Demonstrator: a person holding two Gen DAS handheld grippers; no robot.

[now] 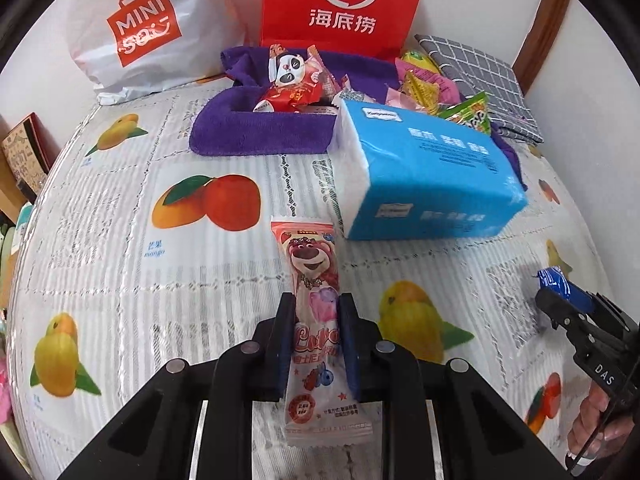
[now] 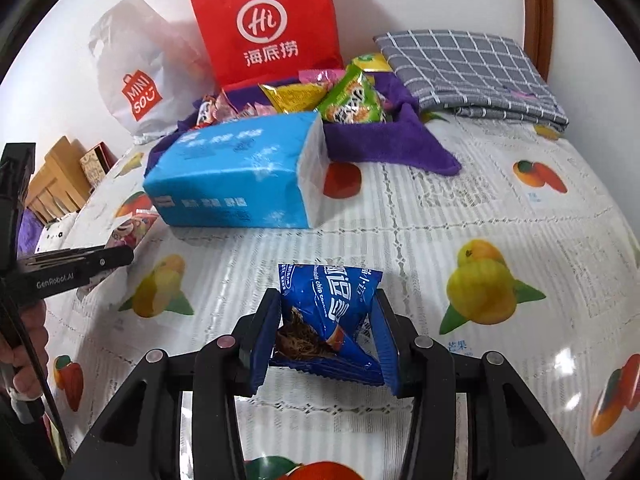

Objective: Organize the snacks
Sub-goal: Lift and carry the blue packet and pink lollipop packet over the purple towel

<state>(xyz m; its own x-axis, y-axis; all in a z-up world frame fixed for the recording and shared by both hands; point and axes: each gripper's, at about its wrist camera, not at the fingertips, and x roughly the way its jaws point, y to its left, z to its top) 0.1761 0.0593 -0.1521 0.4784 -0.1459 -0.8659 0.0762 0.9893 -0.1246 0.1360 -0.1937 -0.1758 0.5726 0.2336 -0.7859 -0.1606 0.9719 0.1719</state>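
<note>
My left gripper (image 1: 316, 304) is shut on a long pink bear-print snack packet (image 1: 310, 264), which points away along the fingers above the fruit-print tablecloth (image 1: 120, 220). My right gripper (image 2: 326, 300) is shut on a blue chocolate-chip cookie packet (image 2: 332, 304); it also shows at the right edge of the left wrist view, right gripper (image 1: 546, 294) with the blue packet (image 1: 560, 284). At the back, a purple cloth tray (image 1: 256, 132) holds several snacks, among them a panda packet (image 1: 288, 70), and a green packet (image 2: 352, 98) in its right half.
A blue tissue pack (image 1: 424, 168) lies in front of the tray. Behind stand a red paper bag (image 1: 340, 4) and a white Miniso bag (image 1: 140, 32). A grey checked cloth (image 2: 468, 72) lies at the back right. A wooden chair (image 2: 56, 184) stands off the table's left.
</note>
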